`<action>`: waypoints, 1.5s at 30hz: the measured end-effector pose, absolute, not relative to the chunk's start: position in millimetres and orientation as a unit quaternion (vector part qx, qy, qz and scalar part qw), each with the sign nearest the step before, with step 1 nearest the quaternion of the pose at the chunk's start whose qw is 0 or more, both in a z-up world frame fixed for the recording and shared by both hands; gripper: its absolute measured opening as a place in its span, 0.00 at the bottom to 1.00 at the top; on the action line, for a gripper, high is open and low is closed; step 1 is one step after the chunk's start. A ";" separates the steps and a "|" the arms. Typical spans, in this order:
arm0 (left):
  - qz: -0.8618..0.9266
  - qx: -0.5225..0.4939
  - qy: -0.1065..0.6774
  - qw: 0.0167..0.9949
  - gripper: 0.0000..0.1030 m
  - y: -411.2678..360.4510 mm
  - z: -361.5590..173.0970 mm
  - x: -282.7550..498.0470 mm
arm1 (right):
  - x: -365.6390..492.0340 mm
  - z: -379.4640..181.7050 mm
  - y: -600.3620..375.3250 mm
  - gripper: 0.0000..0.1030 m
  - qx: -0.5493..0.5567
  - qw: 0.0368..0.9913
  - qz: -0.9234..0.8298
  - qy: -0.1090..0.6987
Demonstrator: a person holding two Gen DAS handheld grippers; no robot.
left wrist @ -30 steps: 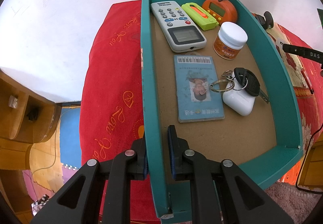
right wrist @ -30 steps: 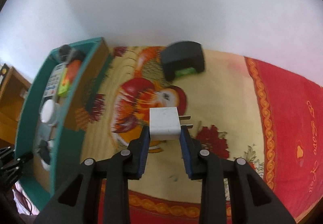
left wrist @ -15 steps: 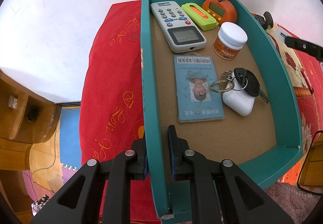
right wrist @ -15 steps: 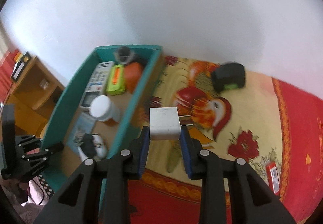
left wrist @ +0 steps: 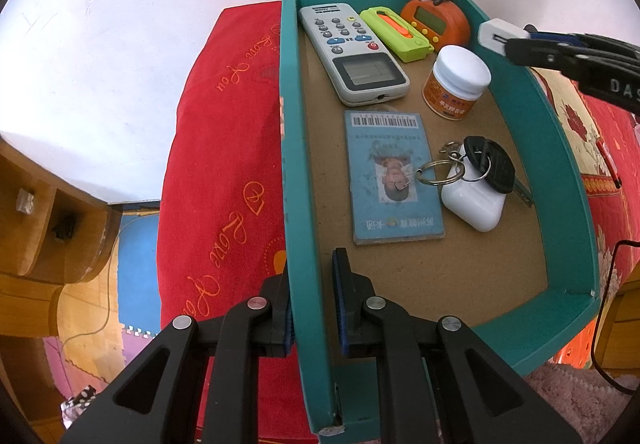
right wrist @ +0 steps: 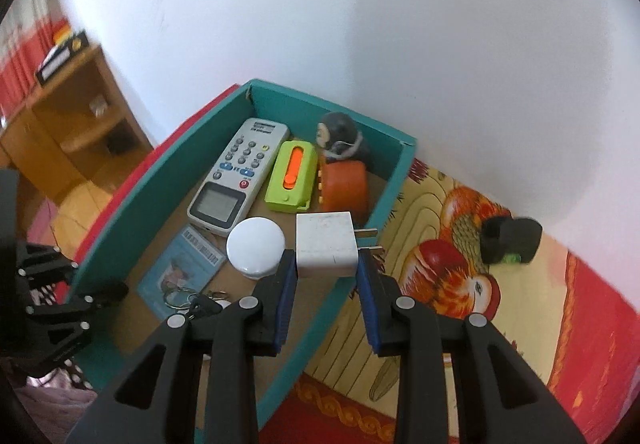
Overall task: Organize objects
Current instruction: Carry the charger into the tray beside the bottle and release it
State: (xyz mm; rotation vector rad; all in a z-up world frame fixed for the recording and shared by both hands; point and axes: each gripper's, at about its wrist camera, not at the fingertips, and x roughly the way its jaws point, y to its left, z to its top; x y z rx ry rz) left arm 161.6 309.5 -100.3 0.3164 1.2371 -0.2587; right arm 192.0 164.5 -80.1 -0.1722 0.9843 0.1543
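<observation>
A teal box (left wrist: 560,148) (right wrist: 160,188) lies on a red cloth. My left gripper (left wrist: 310,308) is shut on its left wall near the front corner. Inside lie a grey remote (left wrist: 354,52) (right wrist: 236,172), a green case (left wrist: 396,28) (right wrist: 292,176), an orange timer with a figure (left wrist: 436,16) (right wrist: 344,184), a white-capped jar (left wrist: 456,82) (right wrist: 256,244), a blue card (left wrist: 392,180) (right wrist: 180,268) and keys on a white case (left wrist: 476,180). My right gripper (right wrist: 326,272) is shut on a white plug adapter (right wrist: 326,244) (left wrist: 494,34), held above the box's right wall.
A black object with a green patch (right wrist: 512,240) sits on the patterned cloth (right wrist: 440,276) right of the box. A wooden shelf unit (right wrist: 68,116) (left wrist: 36,212) stands to the left. A white wall (right wrist: 360,24) is behind.
My right gripper has carried the white plug adapter leftwards from over the patterned cloth to above the box's right wall. The left gripper and the box have kept still.
</observation>
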 end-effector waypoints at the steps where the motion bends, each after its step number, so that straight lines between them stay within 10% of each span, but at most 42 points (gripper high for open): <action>1: -0.121 0.147 0.576 0.795 0.14 309.5 -100.3 161.5 | 194.1 -82.0 167.1 0.28 -0.086 0.873 0.078 0.473; 45: -0.120 0.143 0.577 0.795 0.14 309.7 -96.6 163.0 | 215.2 -94.9 161.4 0.30 -0.038 0.837 0.088 0.539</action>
